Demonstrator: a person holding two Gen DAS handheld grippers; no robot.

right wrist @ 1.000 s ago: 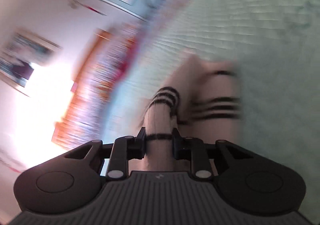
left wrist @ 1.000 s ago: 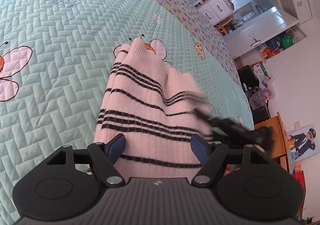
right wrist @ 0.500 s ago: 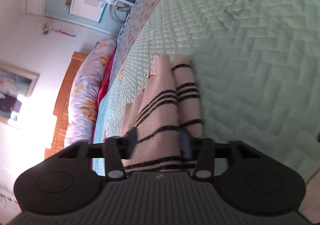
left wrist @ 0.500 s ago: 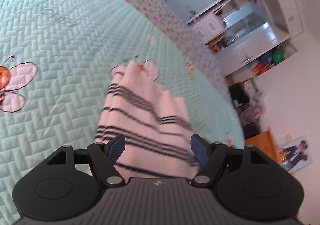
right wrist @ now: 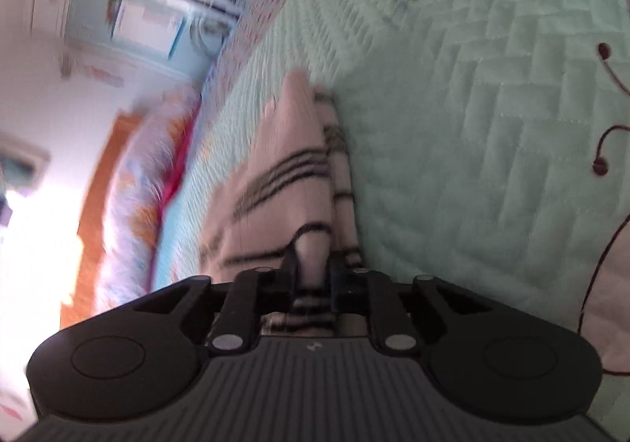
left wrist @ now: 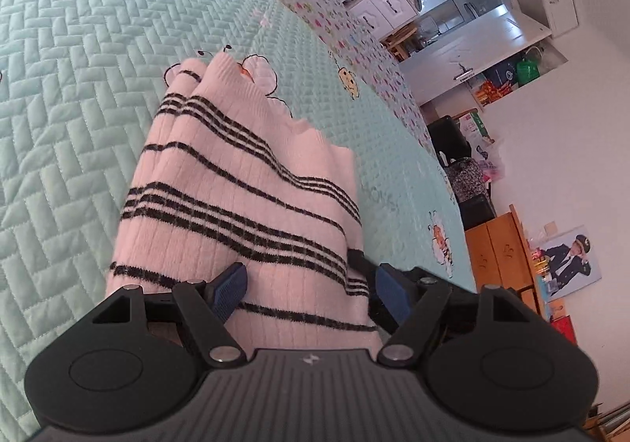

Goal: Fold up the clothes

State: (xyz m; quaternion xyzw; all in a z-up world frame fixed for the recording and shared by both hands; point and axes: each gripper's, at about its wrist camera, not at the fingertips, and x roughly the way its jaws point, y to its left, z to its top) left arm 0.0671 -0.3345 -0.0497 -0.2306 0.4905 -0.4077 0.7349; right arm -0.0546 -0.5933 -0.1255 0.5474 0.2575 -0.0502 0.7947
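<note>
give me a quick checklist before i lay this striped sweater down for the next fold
1. Right gripper has hold of the sweater: ok, its fingers are closed on a pinch of the pink knit.
2. Left gripper has hold: not ok, its fingers stand wide apart with the sweater lying between them.
3. Landing spot free: ok, the green quilt around the garment shows nothing else on it.
4. Garment flat: not ok, its far end is bunched into ridges and one edge drapes unevenly.
5. Right view sharp enough to judge the edge: not ok, it is motion-blurred.
6. Sleeves tucked in: cannot tell.
</note>
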